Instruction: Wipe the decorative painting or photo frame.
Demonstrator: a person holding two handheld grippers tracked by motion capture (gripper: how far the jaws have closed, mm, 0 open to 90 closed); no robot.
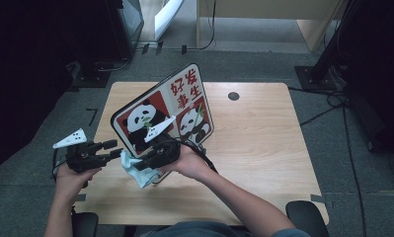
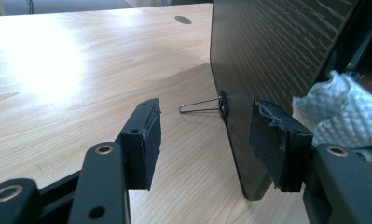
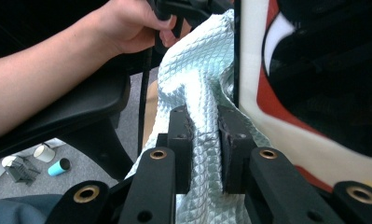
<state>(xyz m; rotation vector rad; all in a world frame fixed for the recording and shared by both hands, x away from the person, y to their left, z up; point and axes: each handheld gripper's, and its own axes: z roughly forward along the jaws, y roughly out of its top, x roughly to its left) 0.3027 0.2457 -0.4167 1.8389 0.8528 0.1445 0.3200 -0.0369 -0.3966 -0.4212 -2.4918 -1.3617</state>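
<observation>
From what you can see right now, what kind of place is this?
Probably an office or lab corner set up for recording. A plain wooden table stands on grey carpet, cables trail across the floor, and black stand bases sit nearby.

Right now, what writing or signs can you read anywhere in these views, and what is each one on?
"好柿發生": red characters in two columns on the white upper right corner of the panda board, read from the high view; the strokes are small, so the reading is not certain.
I can read no other text: the cloth, the grippers and the table carry none.
</observation>
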